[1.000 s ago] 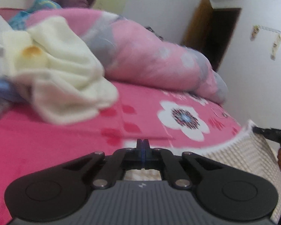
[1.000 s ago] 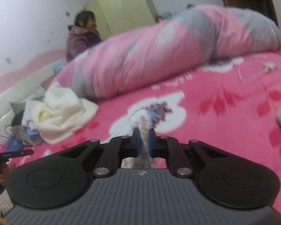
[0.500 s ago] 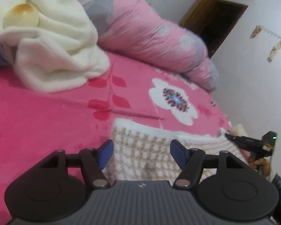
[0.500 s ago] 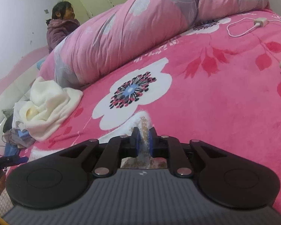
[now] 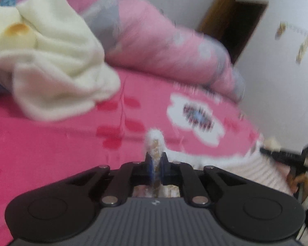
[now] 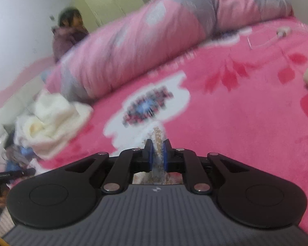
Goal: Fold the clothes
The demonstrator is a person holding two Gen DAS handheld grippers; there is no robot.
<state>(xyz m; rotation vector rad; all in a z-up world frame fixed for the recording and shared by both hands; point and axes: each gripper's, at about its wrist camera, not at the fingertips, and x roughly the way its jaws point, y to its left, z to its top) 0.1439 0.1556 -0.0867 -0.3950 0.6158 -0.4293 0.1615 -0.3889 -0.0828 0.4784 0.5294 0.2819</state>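
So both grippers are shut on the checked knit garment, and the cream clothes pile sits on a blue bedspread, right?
Not quite: the bedspread is pink with flowers, as the right wrist view shows. The left gripper and right gripper are shut on the checked knit garment, and the cream clothes pile lies on it.

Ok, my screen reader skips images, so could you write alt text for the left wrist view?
The left tongs are shut on a white and tan checked garment over a pink flowered bedspread. A crumpled cream garment lies to the left and a rolled pink quilt behind. The picture is blurred.
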